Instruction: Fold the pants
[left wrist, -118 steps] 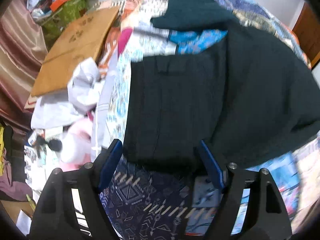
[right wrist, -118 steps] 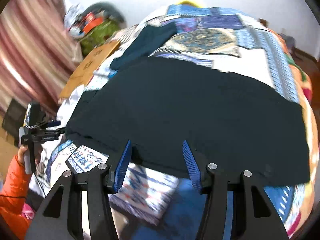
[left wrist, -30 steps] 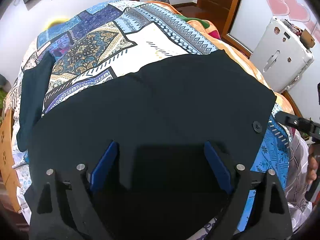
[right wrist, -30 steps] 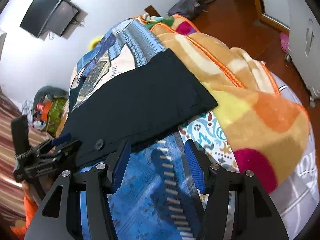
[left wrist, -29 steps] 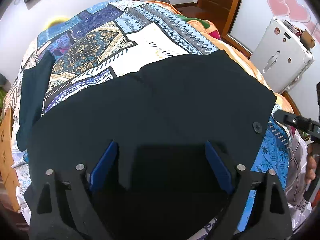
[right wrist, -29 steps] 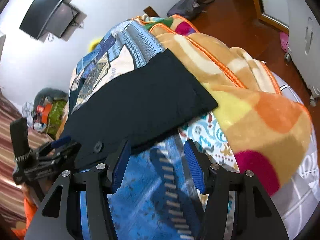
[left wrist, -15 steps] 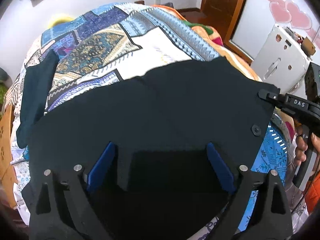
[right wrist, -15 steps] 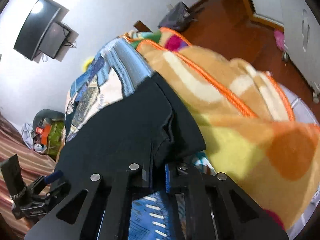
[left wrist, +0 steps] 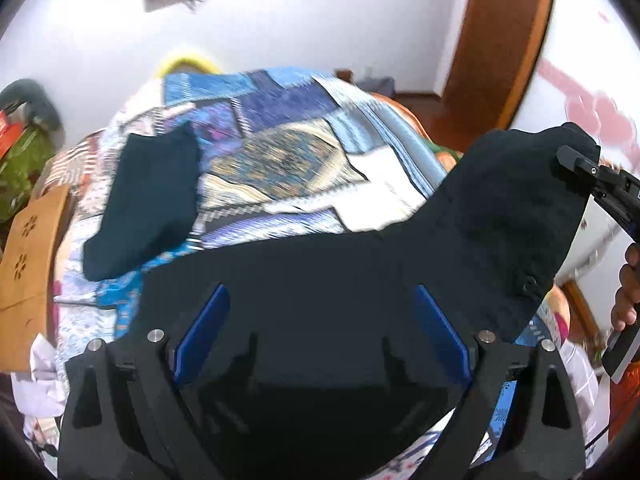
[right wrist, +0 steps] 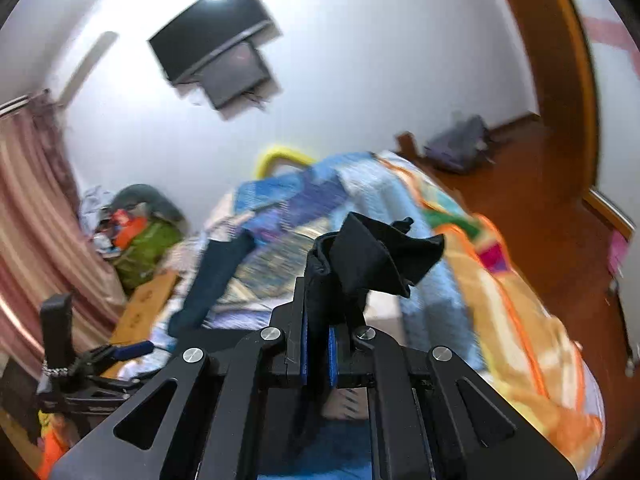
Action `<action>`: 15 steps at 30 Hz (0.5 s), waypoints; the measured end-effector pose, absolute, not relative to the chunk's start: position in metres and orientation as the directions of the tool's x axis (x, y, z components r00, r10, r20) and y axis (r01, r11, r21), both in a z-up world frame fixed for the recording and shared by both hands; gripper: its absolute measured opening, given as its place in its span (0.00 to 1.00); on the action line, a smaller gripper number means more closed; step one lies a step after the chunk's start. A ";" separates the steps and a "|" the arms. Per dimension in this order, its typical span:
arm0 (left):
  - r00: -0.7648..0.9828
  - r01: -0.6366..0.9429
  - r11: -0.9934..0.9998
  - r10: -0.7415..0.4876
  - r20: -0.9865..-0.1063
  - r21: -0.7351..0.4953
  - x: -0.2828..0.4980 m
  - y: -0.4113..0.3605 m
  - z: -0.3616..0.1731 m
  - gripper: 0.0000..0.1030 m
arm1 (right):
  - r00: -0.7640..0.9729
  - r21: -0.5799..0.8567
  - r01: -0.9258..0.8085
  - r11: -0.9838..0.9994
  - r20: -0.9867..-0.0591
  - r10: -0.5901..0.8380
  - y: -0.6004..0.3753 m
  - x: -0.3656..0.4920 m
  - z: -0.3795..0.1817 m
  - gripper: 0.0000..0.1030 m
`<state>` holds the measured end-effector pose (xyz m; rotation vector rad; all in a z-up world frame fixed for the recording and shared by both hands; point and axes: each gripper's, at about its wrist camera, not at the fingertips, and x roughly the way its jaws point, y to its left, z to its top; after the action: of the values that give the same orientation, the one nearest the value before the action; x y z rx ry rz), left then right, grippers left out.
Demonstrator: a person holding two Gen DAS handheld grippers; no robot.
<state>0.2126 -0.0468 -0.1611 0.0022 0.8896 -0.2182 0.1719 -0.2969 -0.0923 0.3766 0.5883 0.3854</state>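
Black pants (left wrist: pixel 320 280) lie across a patchwork bed. In the left wrist view my left gripper (left wrist: pixel 320 320) is open, its blue pads spread wide over the near part of the pants. My right gripper (right wrist: pixel 316 336) is shut on the waist corner of the pants (right wrist: pixel 372 260), which bunches up above its fingers. In the left wrist view that corner (left wrist: pixel 520 184) is lifted high at the right, held by the right gripper (left wrist: pixel 576 164). The left gripper also shows in the right wrist view (right wrist: pixel 120 350), low at the left.
The patchwork quilt (left wrist: pixel 280 160) covers the bed. A dark teal garment (left wrist: pixel 148 196) lies at its far left. A cardboard box (left wrist: pixel 28 240) and a cluttered pile (right wrist: pixel 136 236) sit left of the bed. A wooden door frame (left wrist: pixel 500 40) stands at the right.
My right gripper closed on the waist corner of the pants and lifted it up off the bed. My left gripper stayed open over the pants, tilting upward.
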 end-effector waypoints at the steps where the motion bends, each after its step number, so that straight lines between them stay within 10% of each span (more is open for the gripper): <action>1: 0.624 0.170 0.981 -0.181 -0.760 -0.094 0.210 -0.036 -0.156 0.91 | 0.761 0.447 -0.258 0.857 -0.452 0.465 -0.291 0.174 -0.090 0.06; 15: 0.663 -0.064 0.990 -0.054 -0.746 -0.129 0.174 0.079 -0.162 0.91 | 0.428 0.453 -0.520 0.724 -0.595 0.680 -0.138 0.167 -0.149 0.06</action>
<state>0.1743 0.0788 -0.1615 -0.1492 0.8462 0.0056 0.1669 -0.1385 -0.1491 0.2132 0.8409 0.7558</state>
